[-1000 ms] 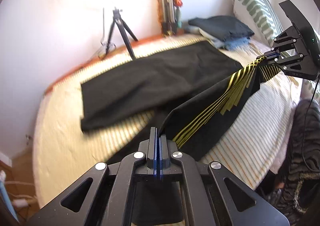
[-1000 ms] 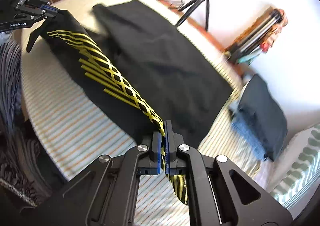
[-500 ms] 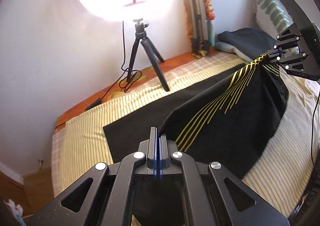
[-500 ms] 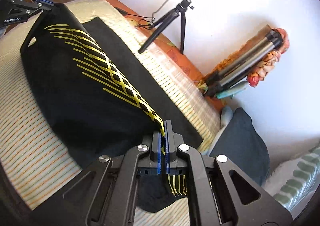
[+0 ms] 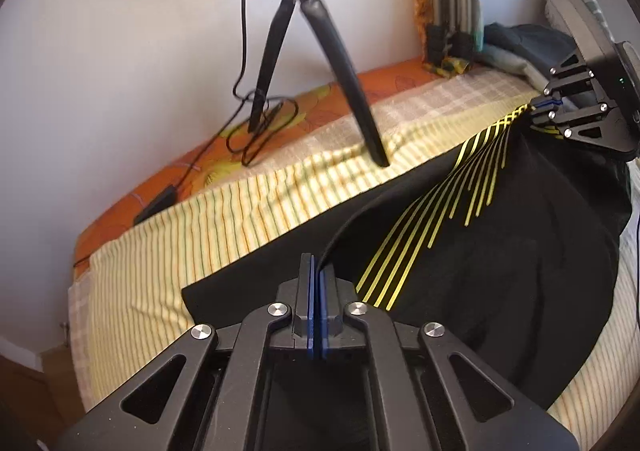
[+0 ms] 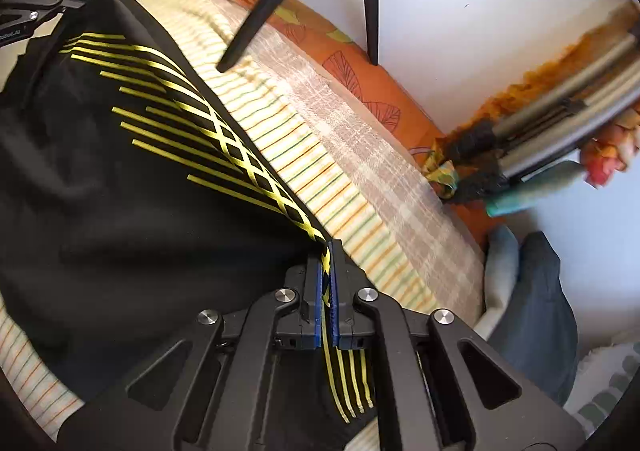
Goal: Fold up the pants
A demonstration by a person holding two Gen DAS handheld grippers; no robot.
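left gripper clamped on pants edge | right gripper pinched yellow-striped edge | fabric hung between them | tripod stood beyond on bed

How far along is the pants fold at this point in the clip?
Mid-fold. Done: the black pants with yellow stripes are doubled over, a lower layer already flat on the striped bedsheet. In hand: the left gripper and the right gripper each pinch an end of the upper layer's edge, held above the bed near the black tripod. Left: lay that edge down, release, smooth, probably fold again.
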